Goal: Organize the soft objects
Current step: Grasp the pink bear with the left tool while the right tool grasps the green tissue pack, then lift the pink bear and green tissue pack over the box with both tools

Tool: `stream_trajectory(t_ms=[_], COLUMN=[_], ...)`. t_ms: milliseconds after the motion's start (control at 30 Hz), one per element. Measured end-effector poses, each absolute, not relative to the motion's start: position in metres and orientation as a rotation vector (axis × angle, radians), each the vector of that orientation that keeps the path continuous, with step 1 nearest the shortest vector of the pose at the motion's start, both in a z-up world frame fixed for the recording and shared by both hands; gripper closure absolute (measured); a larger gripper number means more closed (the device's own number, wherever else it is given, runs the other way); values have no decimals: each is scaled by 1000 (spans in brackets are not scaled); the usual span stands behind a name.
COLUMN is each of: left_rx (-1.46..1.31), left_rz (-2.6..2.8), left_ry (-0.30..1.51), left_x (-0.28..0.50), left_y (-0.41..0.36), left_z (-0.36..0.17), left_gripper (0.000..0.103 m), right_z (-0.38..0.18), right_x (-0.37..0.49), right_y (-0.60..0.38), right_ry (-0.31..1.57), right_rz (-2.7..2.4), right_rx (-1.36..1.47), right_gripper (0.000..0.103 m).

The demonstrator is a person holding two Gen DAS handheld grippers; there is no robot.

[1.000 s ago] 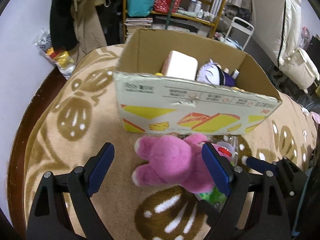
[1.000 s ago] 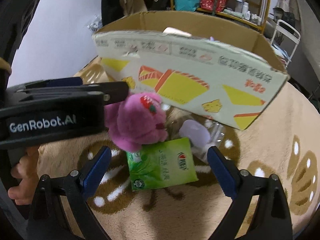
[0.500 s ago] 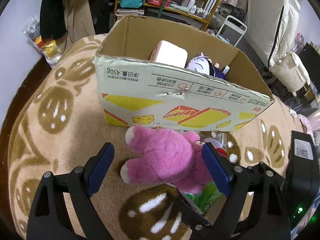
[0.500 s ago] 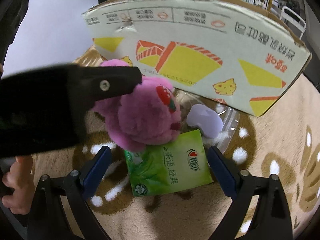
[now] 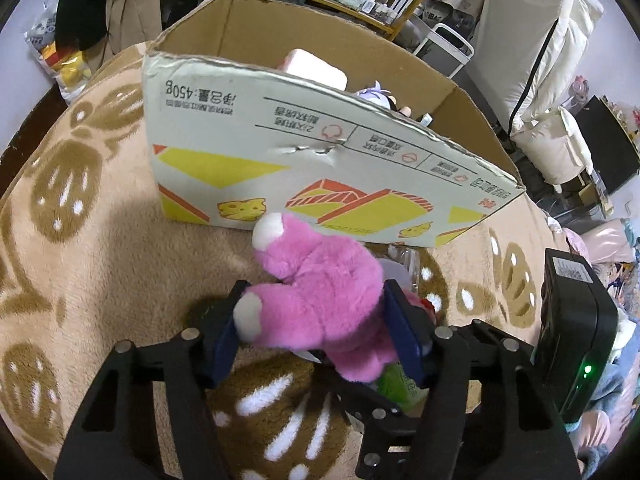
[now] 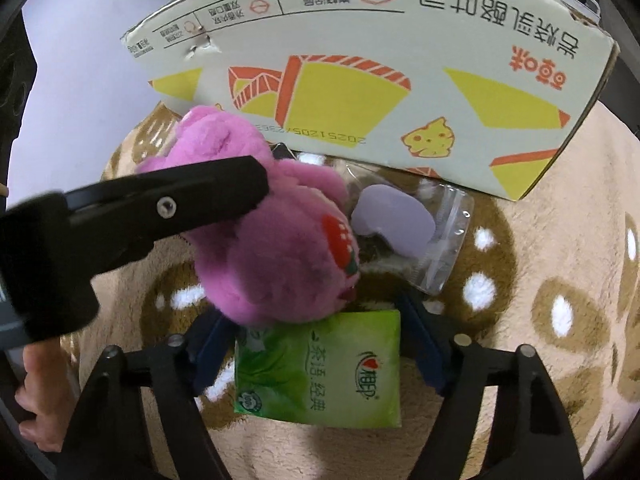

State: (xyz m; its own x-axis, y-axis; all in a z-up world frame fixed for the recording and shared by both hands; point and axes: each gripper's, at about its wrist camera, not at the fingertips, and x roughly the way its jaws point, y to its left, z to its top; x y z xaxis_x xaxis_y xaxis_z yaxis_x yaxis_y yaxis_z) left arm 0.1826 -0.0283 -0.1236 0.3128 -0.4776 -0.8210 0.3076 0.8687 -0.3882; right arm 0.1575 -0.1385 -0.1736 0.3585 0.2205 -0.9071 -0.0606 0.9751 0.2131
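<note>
A pink plush toy (image 5: pixel 320 288) lies on the patterned blanket in front of an open cardboard box (image 5: pixel 320 168). My left gripper (image 5: pixel 316 332) is shut on the plush, its blue pads pressing both sides. In the right wrist view the plush (image 6: pixel 276 248) partly lies over a green tissue pack (image 6: pixel 324 368). My right gripper (image 6: pixel 316 348) is closed in on the tissue pack, pads at both of its sides. The left gripper's black finger (image 6: pixel 160 200) crosses over the plush there.
A clear bag with a lilac item (image 6: pixel 400 228) lies between the plush and the box (image 6: pixel 360 60). Inside the box are a pale pink block (image 5: pixel 316 68) and a purple-haired doll (image 5: pixel 376 96). Shelves and a white chair stand behind.
Both grippers went from wide open to closed: the left onto the pink plush, the right onto the green tissue pack. Both moved forward, closer to the box.
</note>
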Motion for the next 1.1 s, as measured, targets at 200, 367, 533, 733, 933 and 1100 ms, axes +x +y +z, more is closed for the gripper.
stream_trajectory(t_ms=[200,367,533,733,933,1100], left_rx=[-137,-122,-100,-79,-43,-51], left_rz=[-513,-489,-478,-469,-472,-460], left_ry=[1132,1123,1118,1100,1082,1067], left_x=[182,183,182,181,178,175], left_y=[-30,-28,-28,-28,-32,-29], left_z=[-120,-117,-117,-115,-113,-109], left_gripper=[39,39,37,38,42,46], right_z=[-175,-172,-172,-175,-176,-173], right_x=[148,131,128,125,123,120], right_y=[-138,-152,-152,-149,-146,-151], right_ry=[1198,1212,1238,1272,1280,1273], right_rz=[180,175,165,172,172,161], right_rx=[151,176,165,131,102,100], right_gripper=[23,22,22,18,23,24])
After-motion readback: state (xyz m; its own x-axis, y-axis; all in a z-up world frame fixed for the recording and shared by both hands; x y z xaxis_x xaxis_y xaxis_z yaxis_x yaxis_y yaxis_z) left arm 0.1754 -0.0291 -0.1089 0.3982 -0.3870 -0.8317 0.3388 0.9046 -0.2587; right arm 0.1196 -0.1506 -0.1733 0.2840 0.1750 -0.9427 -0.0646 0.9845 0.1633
